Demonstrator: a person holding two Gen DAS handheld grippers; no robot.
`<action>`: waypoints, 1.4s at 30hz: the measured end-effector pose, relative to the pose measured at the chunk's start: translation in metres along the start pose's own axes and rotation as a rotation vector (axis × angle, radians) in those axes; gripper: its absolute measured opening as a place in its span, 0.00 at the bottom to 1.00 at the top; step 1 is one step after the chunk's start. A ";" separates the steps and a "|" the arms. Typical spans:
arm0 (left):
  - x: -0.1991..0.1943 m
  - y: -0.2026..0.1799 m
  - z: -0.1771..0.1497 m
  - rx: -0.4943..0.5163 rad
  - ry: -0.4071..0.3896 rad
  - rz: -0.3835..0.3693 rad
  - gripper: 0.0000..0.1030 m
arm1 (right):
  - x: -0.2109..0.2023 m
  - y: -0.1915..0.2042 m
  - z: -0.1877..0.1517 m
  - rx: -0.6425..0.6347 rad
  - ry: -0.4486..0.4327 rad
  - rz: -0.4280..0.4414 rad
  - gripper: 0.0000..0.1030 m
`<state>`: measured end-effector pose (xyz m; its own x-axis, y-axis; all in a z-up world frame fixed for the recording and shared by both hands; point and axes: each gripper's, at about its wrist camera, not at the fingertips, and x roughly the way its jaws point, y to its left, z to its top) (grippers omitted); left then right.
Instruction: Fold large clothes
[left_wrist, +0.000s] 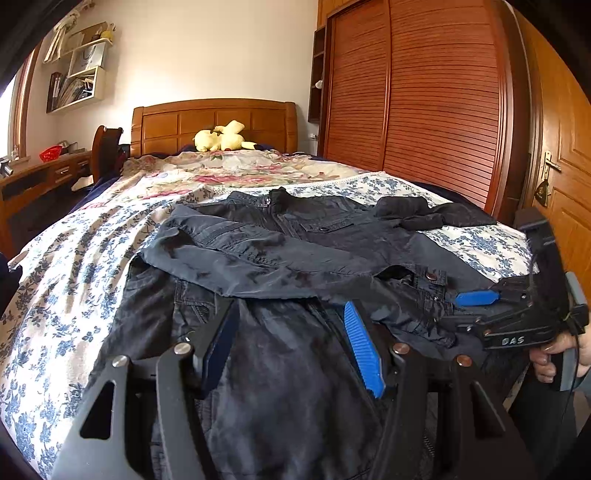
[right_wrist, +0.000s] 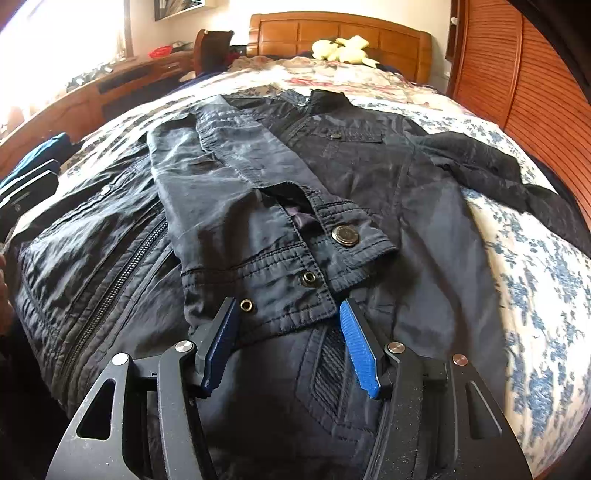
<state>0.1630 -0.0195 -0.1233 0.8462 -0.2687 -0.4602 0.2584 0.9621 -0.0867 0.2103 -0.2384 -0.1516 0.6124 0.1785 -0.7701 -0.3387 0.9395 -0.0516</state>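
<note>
Jacket (left_wrist: 280, 258) lay spread on the bed (left_wrist: 74, 258), one sleeve folded across its front. Left hand-held gripper (left_wrist: 291, 343) hovered open above it. Right hand-held gripper (right_wrist: 291, 332) stood open around the cuff (right_wrist: 295, 273); smoothing that sleeve flat would suit before the next fold.

Yellow plush toy (left_wrist: 221, 136) by wooden headboard (left_wrist: 214, 123), floral bedspread (left_wrist: 74, 266), slatted wardrobe (left_wrist: 417, 96), wall shelves (left_wrist: 79, 68)
</note>
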 end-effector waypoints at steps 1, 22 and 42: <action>0.001 -0.003 0.000 0.004 0.007 0.004 0.57 | -0.005 0.000 0.000 0.001 -0.005 -0.007 0.56; 0.017 -0.100 0.027 0.185 0.059 0.071 0.57 | -0.096 -0.125 0.008 0.072 -0.255 -0.063 0.56; 0.049 -0.141 0.082 0.114 0.091 0.092 0.57 | -0.083 -0.311 0.005 0.116 -0.204 -0.216 0.67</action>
<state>0.2058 -0.1720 -0.0612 0.8244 -0.1693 -0.5400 0.2370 0.9698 0.0579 0.2679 -0.5443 -0.0683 0.7960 0.0151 -0.6051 -0.1087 0.9870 -0.1184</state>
